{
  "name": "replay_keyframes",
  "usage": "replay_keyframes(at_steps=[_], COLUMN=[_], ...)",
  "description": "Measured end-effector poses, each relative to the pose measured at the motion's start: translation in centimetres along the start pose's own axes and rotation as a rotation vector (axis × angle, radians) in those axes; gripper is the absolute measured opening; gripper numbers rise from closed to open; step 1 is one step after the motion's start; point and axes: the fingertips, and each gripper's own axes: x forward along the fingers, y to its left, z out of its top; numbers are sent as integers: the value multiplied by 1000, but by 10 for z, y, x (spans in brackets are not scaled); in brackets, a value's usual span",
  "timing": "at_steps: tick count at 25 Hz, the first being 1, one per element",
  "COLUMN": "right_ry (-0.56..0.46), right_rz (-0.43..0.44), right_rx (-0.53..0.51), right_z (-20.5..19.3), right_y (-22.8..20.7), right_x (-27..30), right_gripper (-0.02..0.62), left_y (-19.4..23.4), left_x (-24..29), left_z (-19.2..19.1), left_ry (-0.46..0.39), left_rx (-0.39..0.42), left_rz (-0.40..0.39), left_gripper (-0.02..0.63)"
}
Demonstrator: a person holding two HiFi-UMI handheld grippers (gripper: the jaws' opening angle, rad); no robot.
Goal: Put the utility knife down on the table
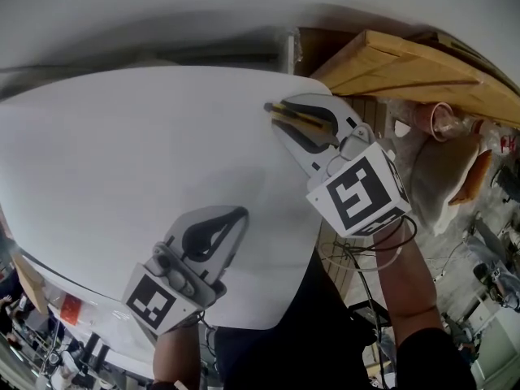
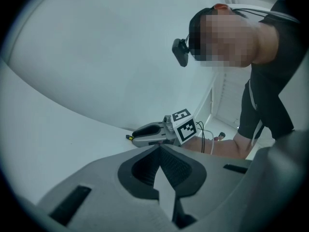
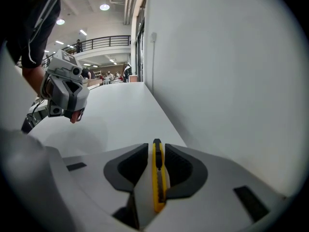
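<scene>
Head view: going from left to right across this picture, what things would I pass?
Grey left gripper with its marker cube → yellow-and-black utility knife, clamped in the grey right gripper → pale wooden boards.

A large open hall used as a workshop or lab is shown, not a home. In the right gripper view a high ceiling with round lights [image 3: 104, 7] is seen, with a railed mezzanine [image 3: 104, 41] and distant people [image 3: 126, 72] under it. A plain white table [image 1: 122, 153] is set against a bare white wall [image 3: 217, 57]. Wooden boards [image 1: 406, 67] are stacked past the table's far right corner. Loose cables [image 1: 357, 258] and bags [image 1: 443, 177] (contents unclear) are scattered off its right edge.
</scene>
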Motion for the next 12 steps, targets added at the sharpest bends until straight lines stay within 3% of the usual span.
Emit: replay_keyframes(at_steps=[2,4,6,8,10,12], right_ry=[-103,-297,-426,-450,-451,-463], right_rz=[-1,-30,-61,-73,-74,-53], right_rx=[15,64,99,122,186,283], right_z=[22,59,75,69,64,68], right_y=[3,4,5,14,31,56], right_x=[-10,-36,-65,-92,-125,-159], right_gripper=[114,110,67,25,11,8], left_y=[0,1,1,-6,-17,-33], left_x=[-5,-14,-18,-22,-26,-27], left_z=[-4,-1,10,15,11,7], left_ry=[-4,-45,-134,-188,-175,-151], left_rx=[-4,5,-11,-49,-62,-65], left_rz=[2,6,31,70,87,43], left_gripper=[6,6,6,6,6,6])
